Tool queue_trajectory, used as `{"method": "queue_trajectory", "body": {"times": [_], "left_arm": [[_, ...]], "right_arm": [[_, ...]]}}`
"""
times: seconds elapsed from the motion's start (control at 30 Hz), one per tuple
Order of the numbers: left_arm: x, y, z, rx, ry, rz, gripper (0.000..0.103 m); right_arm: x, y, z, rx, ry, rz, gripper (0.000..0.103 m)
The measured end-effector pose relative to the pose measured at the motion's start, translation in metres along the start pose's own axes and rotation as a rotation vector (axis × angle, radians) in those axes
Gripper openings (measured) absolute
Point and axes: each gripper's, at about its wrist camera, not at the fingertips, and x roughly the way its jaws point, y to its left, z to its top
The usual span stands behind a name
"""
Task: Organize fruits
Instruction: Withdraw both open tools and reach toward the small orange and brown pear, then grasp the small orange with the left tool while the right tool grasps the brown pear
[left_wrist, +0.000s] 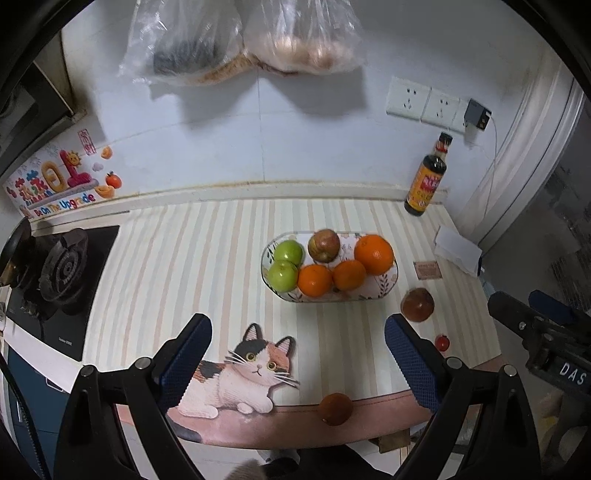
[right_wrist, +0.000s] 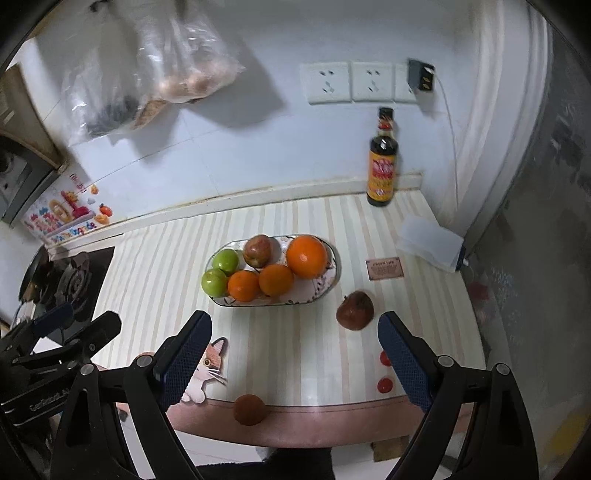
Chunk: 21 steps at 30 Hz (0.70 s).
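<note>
Both grippers are hovering above the near edge of the desk (left_wrist: 192, 258), the left gripper (left_wrist: 297, 354) and right gripper (right_wrist: 293, 354) each with jaws standing wide and holding nothing. The oval plate (right_wrist: 332, 275) is carrying two green apples, a red apple and three oranges. A dark red fruit (right_wrist: 355, 309) is lying just right of the plate; a brown fruit (right_wrist: 250, 409) is sitting at the near edge.

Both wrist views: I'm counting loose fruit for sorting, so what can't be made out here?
- Small red fruits near the right tool: too small to identify; one partly hidden behind its finger.
- Dark round fruit at the counter's front edge: too blurred and dim to name.
- Hanging plastic bags: cut off by the top edge; contents blurred.
- Plate: its surface under the fruit is hidden.
</note>
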Motion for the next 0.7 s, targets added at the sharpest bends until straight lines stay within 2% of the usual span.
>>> {"method": "queue_trajectory", "body": {"times": [0.03,0.13,0.43,0.57,0.7], "left_arm": [[0.005,-0.001,-0.001,0.003,0.013,-0.003,0.102],[0.031,-0.008,-0.009,0.021,0.085,-0.005,0.102],[0.148,-0.048,-0.064,0.135,0.441,-0.031,0.102],[0.187,-0.056,-0.087,0.139,0.567,-0.040,0.102],[0.219,-0.058,-0.107,0.101,0.678,-0.062,0.102]], "right_arm": [[0.004,-0.006,-0.001,0.015,0.012,-0.002,0.095],[0.021,-0.027,-0.005,0.061,0.057,-0.013,0.095],[0.094,-0.116,-0.042,0.221,0.237,-0.112,0.095],[0.135,-0.155,-0.060,0.317,0.322,-0.105,0.095],[0.163,-0.167,-0.059,0.365,0.345,-0.035,0.095]]}}
